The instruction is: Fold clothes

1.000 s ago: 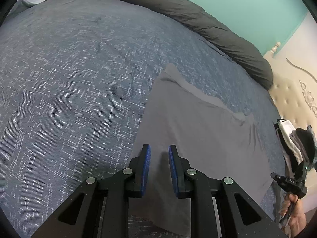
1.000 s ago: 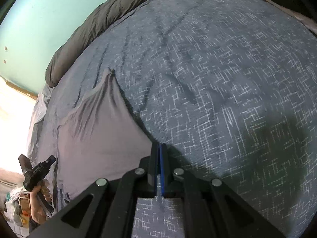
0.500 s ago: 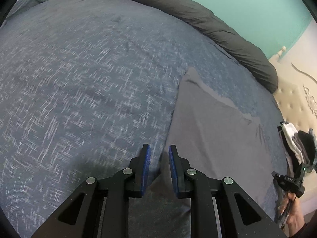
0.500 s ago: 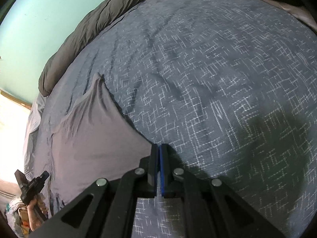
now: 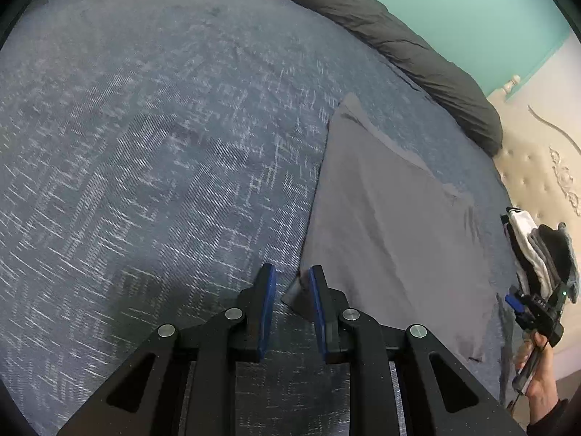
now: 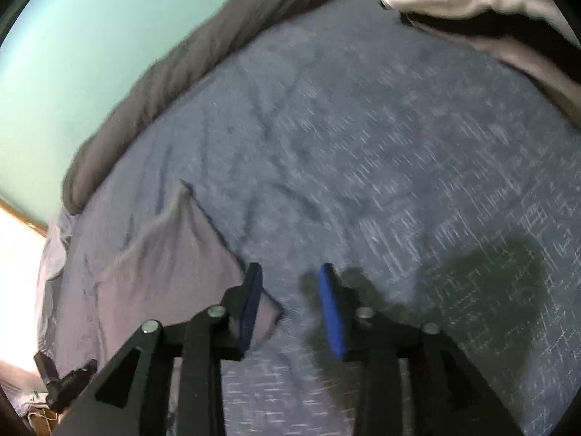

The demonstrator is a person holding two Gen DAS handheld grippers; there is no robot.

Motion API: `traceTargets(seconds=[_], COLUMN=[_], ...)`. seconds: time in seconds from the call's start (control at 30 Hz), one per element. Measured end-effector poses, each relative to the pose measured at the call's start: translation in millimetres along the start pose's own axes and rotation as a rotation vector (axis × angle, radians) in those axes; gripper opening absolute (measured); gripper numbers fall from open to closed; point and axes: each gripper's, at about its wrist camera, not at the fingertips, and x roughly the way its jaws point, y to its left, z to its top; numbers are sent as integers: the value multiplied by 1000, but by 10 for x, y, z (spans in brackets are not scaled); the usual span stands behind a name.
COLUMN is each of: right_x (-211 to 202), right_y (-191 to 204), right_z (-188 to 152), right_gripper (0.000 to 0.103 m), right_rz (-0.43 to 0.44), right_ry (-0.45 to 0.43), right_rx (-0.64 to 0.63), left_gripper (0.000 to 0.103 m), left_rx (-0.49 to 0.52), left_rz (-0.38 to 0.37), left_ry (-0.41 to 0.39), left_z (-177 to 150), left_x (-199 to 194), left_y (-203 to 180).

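Covering most of both views was the blue bedspread [image 5: 152, 167], on which the grey garment [image 5: 392, 225] was laid flat. The left gripper [image 5: 292, 283] was held slightly parted over the garment's near corner, nothing pinched; the right gripper [image 6: 290, 290] had just been opened, its corner let go and lying loose between the jaws. Corners would best be matched squarely before the next fold. Blur hid the right view's detail, and the clothes pile [image 5: 537, 254] was cut off.
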Motion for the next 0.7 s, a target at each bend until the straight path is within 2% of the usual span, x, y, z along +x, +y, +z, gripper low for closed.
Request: traceTargets(seconds=[0.13, 0.37, 0.7], right_x=[11, 172, 285], right_y=[266, 510, 448], right_z=[-78, -281, -460], right_gripper=[35, 35, 35], right_rz=[90, 222, 251], right_ry=[5, 20, 20], right_rx=[-51, -55, -26], left_gripper=[20, 20, 20], left_rx=[6, -11, 20], left_rz=[13, -7, -5], left_ry=[1, 0, -6], left_z=[-22, -50, -117], left_x=[34, -6, 14], left_y=[-16, -10, -37])
